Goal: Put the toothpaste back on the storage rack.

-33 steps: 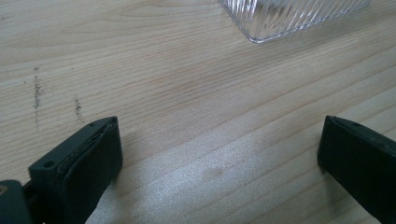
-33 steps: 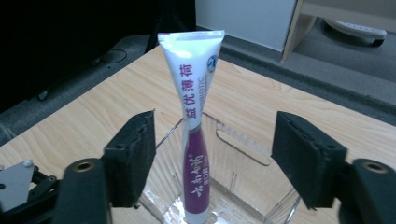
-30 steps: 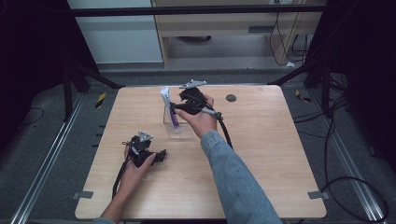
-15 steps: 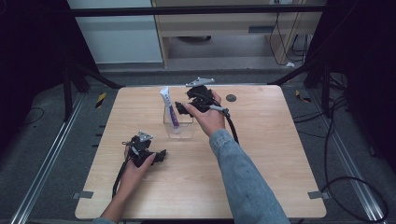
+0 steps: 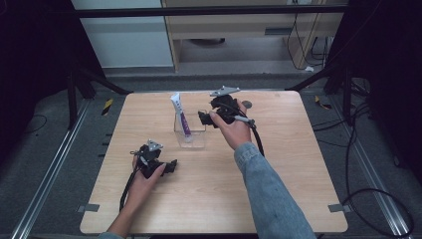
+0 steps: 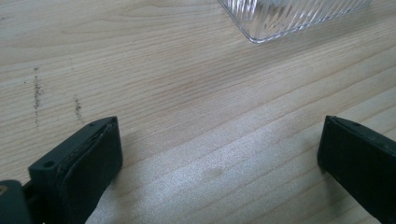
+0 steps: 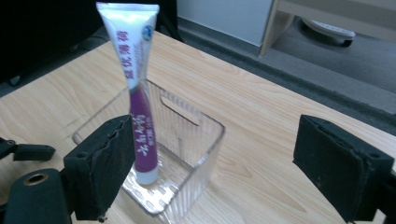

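The toothpaste tube [image 5: 181, 118] is standing cap-down in the clear plastic bin [image 5: 198, 141] near the middle of the wooden surface [image 5: 298, 164], leaning against one wall with its flat crimped end sticking up well above the rim. In the right gripper view the tube [image 7: 138, 116] is showing white at the top and purple lower down, with its cap resting on the ribbed floor of the bin [image 7: 196, 154].

The right gripper [image 5: 206, 118] is hovering just beside the bin on its right side; its jaws have just been opening and are now standing wide apart with nothing between them — the tube is sitting free. The left gripper [image 5: 171, 164] is resting low on the surface nearer the person, its jaws also spread wide over bare wood, with a corner of the bin [image 6: 280, 18] just ahead.

The tube is looking light and soft — a squeezable body that will likely dent under pressure, with a smooth, somewhat slippery skin. The firmest hold is probably the flat crimped end or the upper white part clear of the rim, taken across its narrow thickness with gentle pressure. The bin is thin, rigid and light, so it will probably slide or tip if nudged.
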